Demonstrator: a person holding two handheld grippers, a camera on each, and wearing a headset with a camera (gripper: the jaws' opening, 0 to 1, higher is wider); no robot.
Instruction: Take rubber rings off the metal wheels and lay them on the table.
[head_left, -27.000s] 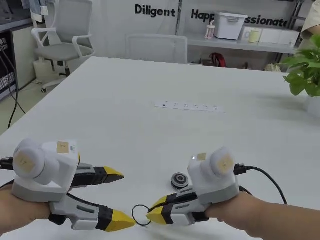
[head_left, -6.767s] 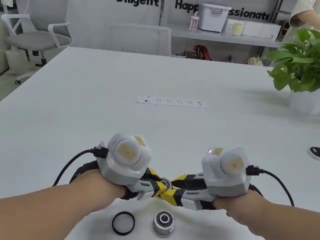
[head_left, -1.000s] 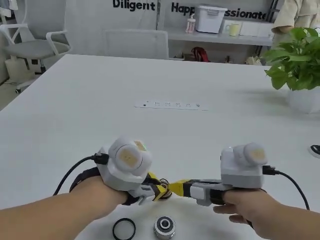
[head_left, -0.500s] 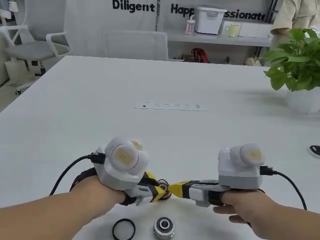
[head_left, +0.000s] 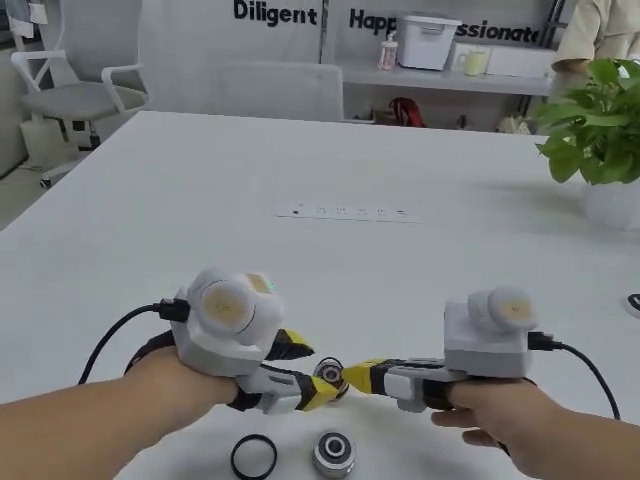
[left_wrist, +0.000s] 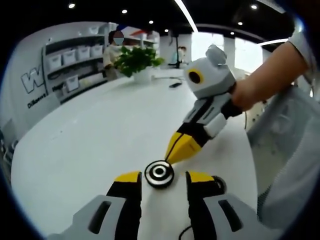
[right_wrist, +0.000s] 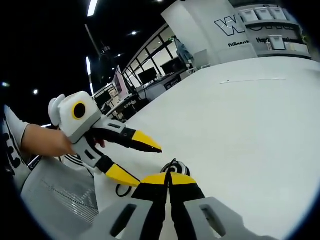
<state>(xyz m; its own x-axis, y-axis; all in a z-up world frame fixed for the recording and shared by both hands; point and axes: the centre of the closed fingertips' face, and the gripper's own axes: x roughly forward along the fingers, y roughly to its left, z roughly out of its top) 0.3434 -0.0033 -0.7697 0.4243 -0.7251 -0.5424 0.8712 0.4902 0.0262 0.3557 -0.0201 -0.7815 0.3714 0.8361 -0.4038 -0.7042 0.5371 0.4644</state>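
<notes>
step: pulling the ring off the second wheel (left_wrist: 159, 174). One loose ring (head_left: 254, 457) and one bare wheel (head_left: 333, 452) already lie side by side on the table (head_left: 300, 150), near its front edge, so I'd call it about halfway.
left gripper (head_left: 312, 371): jaws spread, with the wheel sitting between the yellow tips. The left gripper view shows a gap on both sides, so nothing is clamped.
right gripper (right_wrist: 169, 179): jaws pressed together, tip right at the wheel's rim. Can't tell if any rubber is caught between them.
wheel ring (left_wrist: 148, 175): black band looks seated around the rim. The right gripper view shows a dark arc just past the tip, which may be an edge lifting, but that's unclear.
next: left needs to close on the wheel body to steady it. Right hooks or pinches the band, peels it outward, then lays it by the loose ring.
watch: the wheel can slide or spin if it isn't clamped first.
</notes>
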